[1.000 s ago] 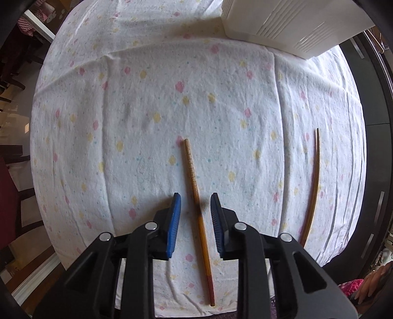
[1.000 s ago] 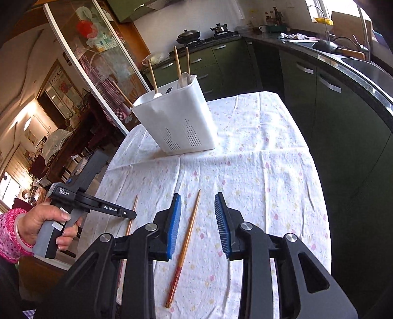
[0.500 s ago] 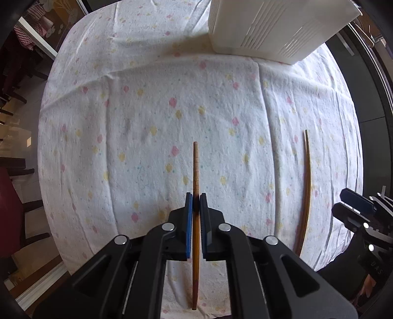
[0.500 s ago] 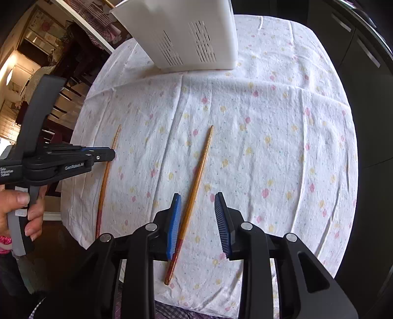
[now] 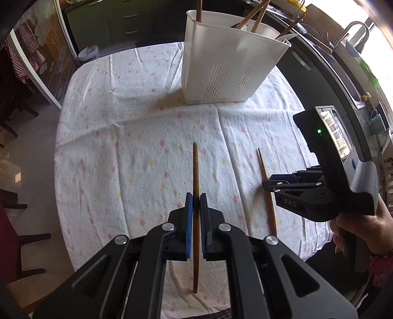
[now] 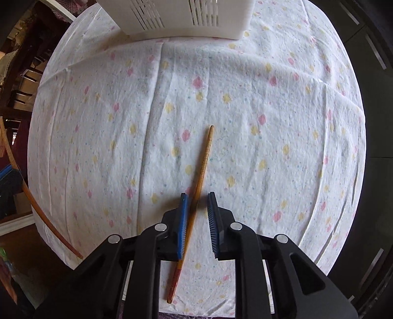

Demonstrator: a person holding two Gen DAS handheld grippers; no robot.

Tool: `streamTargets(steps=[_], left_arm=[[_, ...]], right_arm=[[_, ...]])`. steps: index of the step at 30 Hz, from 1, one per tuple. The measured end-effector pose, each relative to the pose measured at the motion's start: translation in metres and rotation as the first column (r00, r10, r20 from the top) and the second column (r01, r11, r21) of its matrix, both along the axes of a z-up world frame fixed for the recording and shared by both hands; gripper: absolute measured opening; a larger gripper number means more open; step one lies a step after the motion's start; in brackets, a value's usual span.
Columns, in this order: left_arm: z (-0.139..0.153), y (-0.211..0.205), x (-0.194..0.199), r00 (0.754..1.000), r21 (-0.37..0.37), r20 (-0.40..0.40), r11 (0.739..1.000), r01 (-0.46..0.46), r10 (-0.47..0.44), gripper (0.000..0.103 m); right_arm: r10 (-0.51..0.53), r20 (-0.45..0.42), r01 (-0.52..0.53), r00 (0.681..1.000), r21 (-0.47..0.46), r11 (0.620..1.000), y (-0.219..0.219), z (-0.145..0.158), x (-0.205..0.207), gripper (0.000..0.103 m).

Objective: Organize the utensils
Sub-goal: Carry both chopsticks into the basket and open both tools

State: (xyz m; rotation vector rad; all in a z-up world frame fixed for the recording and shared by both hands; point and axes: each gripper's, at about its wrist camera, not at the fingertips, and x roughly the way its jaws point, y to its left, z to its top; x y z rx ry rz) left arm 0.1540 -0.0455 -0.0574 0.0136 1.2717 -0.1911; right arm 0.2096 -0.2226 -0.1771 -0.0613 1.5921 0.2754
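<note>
My left gripper is shut on a brown wooden chopstick and holds it up off the flowered tablecloth. That stick also shows at the left edge of the right wrist view, as the held chopstick. A second chopstick lies on the cloth. My right gripper points down over it, and its jaws are closing with the stick between them. The stick sits close to the left pad, with a gap to the right pad. The left wrist view shows the right gripper over this second chopstick.
A white slotted utensil holder with several sticks and spoons in it stands at the far side of the table; its base tops the right wrist view. A hand grips the right tool. Dark cabinets and a sink counter run along the right.
My left gripper shut on the first chopstick and rose with it. My right gripper tipped downward, dropped over the second chopstick, and its jaws narrowed around it.
</note>
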Motion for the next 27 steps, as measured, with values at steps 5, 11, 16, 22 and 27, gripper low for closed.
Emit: streamTargets(steps=[5,11,16,22,27], left_arm=[[0.011,0.008,-0.009,0.999,-0.012,0.043,1.0,0.01,-0.01,0.006],[0.025,0.006,-0.014,0.994,-0.011,0.102,0.999,0.032,-0.031,0.006],[0.046,-0.001,-0.014,0.987,-0.028,0.153,0.998,0.051,-0.046,0.006],[0.101,-0.011,-0.005,0.96,-0.059,0.278,0.996,0.06,-0.041,0.006],[0.151,-0.021,0.015,0.922,-0.083,0.387,0.995,0.05,-0.014,0.006]], right_arm=[[0.0,0.006,0.0,1.0,-0.053,0.999,0.008,-0.001,0.004,0.011],[0.015,0.05,-0.011,0.999,-0.078,0.997,0.03,0.0,-0.008,0.007],[-0.035,0.093,0.03,0.995,0.054,0.998,0.011,0.014,-0.02,0.007],[-0.099,0.225,0.035,0.969,0.273,0.961,-0.031,0.058,-0.051,0.007],[-0.156,0.275,0.038,0.949,0.392,0.919,-0.061,0.077,-0.078,0.007]])
